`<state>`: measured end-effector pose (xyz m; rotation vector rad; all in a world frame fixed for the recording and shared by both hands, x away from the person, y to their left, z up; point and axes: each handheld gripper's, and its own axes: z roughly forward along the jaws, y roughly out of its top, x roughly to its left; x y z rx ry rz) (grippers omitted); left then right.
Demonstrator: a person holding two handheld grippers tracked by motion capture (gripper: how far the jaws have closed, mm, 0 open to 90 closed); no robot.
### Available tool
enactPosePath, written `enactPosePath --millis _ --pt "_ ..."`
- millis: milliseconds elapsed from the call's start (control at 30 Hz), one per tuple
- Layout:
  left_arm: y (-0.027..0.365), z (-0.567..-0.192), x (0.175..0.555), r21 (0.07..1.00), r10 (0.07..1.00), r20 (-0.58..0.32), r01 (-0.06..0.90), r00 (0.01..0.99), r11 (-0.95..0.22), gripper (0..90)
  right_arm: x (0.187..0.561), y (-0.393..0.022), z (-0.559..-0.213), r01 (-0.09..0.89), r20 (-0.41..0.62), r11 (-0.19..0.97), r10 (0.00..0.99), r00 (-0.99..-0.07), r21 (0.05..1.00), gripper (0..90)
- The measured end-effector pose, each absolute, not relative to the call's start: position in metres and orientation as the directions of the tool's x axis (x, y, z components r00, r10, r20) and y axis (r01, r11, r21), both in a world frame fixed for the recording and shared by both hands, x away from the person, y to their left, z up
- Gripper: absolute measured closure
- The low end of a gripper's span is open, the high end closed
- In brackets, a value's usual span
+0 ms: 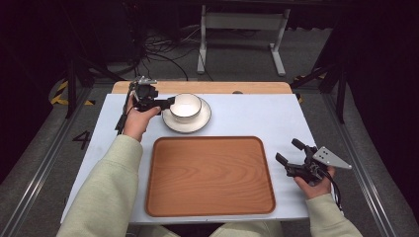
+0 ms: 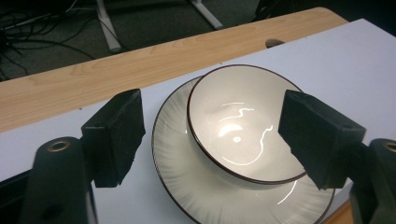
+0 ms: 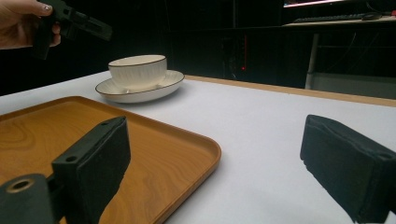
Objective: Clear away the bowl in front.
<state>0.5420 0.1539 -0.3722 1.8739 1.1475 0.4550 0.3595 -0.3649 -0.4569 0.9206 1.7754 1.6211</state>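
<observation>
A big wooden tray (image 1: 210, 175) lies on the white table (image 1: 257, 116), and nothing is in it. Behind it, a white bowl (image 1: 186, 106) sits on a white plate (image 1: 197, 123); the bowl looks empty too. The left gripper (image 1: 165, 104) hovers just beside the bowl with its jaws wide apart. The right gripper (image 1: 289, 153) rests near the tray's right edge, jaws wide, holding nothing.
</observation>
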Motion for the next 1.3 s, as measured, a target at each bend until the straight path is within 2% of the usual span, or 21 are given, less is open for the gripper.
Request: enactPosePath --millis 167,400,500,600,633,667,900,1067,1200,1300 --pt "0.152 -0.377 0.547 0.82 0.855 -0.132 0.54 0.501 -0.19 25.7 0.36 -0.365 -0.457 0.115 0.044 0.033 0.793 -0.607 0.993 9.3" --pt "0.153 -0.391 0.557 0.814 0.854 -0.19 0.564 0.484 -0.139 26.5 0.36 -0.366 -0.457 0.114 0.044 0.032 0.794 -0.607 0.993 9.3" --pt "0.153 -0.397 0.561 0.796 0.86 -0.213 0.593 0.463 -0.123 32.7 0.36 -0.366 -0.457 0.113 0.044 0.031 0.795 -0.606 0.993 9.2" --pt "0.153 -0.401 0.564 0.788 0.863 -0.23 0.607 0.449 -0.106 34.8 0.36 -0.366 -0.457 0.114 0.044 0.031 0.795 -0.604 0.993 9.3" --pt "0.153 -0.404 0.566 0.783 0.864 -0.238 0.614 0.444 -0.1 40.1 0.36 -0.366 -0.457 0.113 0.044 0.031 0.796 -0.603 0.993 9.3" --pt "0.153 -0.404 0.566 0.783 0.864 -0.238 0.614 0.444 -0.1 41.8 0.36 -0.366 -0.457 0.113 0.044 0.031 0.796 -0.603 0.993 9.3" --pt "0.151 -0.414 0.572 0.75 0.866 -0.274 0.657 0.419 -0.081 50.0 0.359 -0.366 -0.457 0.112 0.044 0.03 0.797 -0.602 0.993 9.2" --pt "0.148 -0.419 0.575 0.728 0.874 -0.277 0.681 0.399 -0.081 54.5 0.359 -0.366 -0.457 0.111 0.043 0.031 0.797 -0.602 0.993 9.2" --pt "0.146 -0.422 0.579 0.702 0.874 -0.324 0.712 0.362 -0.034 56.1 0.36 -0.366 -0.457 0.113 0.044 0.03 0.797 -0.602 0.993 9.3" --pt "0.143 -0.422 0.582 0.667 0.875 -0.321 0.743 0.362 -0.063 56.7 0.36 -0.366 -0.457 0.111 0.044 0.03 0.797 -0.603 0.993 9.3"
